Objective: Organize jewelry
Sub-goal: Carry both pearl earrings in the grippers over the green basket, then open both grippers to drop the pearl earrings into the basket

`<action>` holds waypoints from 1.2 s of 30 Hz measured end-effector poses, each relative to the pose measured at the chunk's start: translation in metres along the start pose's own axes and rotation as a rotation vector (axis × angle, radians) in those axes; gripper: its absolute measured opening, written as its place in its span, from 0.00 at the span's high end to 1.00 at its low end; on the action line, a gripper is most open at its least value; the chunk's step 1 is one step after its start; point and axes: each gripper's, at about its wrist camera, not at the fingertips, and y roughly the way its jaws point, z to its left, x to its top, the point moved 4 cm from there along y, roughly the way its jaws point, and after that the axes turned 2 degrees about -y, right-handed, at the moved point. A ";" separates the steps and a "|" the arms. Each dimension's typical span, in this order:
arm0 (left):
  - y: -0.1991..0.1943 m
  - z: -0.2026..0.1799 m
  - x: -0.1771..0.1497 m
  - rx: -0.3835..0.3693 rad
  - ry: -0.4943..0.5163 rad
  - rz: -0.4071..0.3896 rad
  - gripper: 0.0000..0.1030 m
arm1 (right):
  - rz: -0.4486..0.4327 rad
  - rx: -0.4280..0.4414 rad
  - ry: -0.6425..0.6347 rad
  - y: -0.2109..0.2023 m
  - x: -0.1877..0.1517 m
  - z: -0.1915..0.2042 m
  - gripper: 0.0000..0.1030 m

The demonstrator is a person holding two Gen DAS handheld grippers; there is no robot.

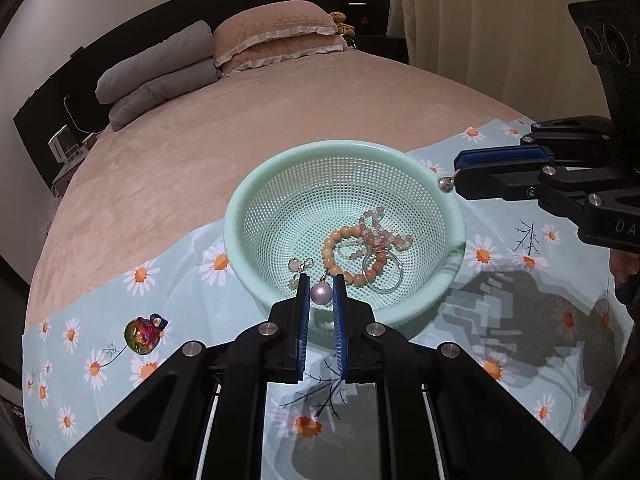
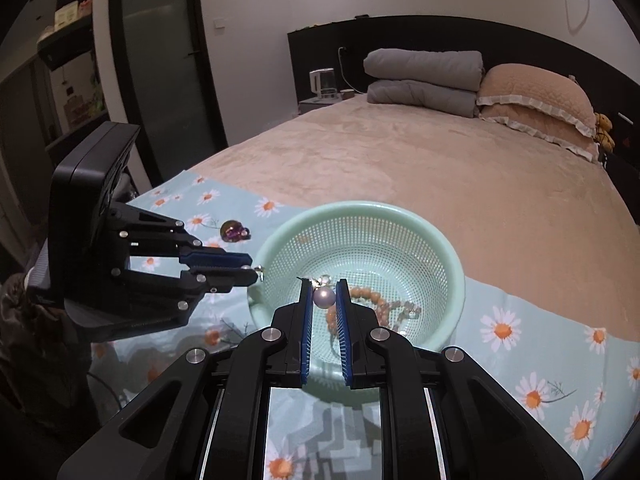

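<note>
Two grippers, left point(image 1: 321, 294) and right point(image 2: 324, 298), each pinch a round pearl earring; keep both centred over the mint-green perforated plastic basket point(image 1: 280, 184) before letting go.

The round mint-green plastic basket point(image 1: 256, 208) looks smooth and slightly glossy, its wall a fine perforated mesh. Inside lie matt orange bead bracelets point(image 1: 340, 246) and a thin shiny metal ring point(image 1: 382, 274). Each tool, left point(image 1: 321, 294) and right point(image 2: 324, 298), is matt black plastic with ribbed blue pads and bright metal pins, clamping a glossy pearl bead point(image 1: 322, 293). The daisy-print cloth point(image 1: 168, 292) has a faint sheen; the beige bed cover point(image 1: 240, 120) looks plush. An iridescent bead point(image 1: 139, 335) gleams.
</note>
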 end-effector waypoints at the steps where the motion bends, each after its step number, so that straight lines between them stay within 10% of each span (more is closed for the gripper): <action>1: 0.005 0.001 0.002 -0.005 0.000 0.003 0.88 | 0.001 0.001 -0.004 0.005 0.003 -0.003 0.89; 27: 0.072 0.017 0.015 -0.019 -0.009 0.065 0.85 | 0.147 -0.059 0.074 0.094 -0.013 -0.041 0.87; 29: 0.064 0.022 0.018 -0.013 -0.046 0.023 0.35 | 0.097 -0.117 0.116 0.085 -0.009 -0.050 0.61; 31: 0.048 0.028 0.021 0.014 -0.086 -0.047 0.14 | 0.006 -0.200 0.163 0.069 -0.003 -0.058 0.29; 36: 0.020 0.033 0.026 0.091 -0.100 -0.110 0.06 | -0.061 -0.234 0.191 0.049 0.010 -0.058 0.17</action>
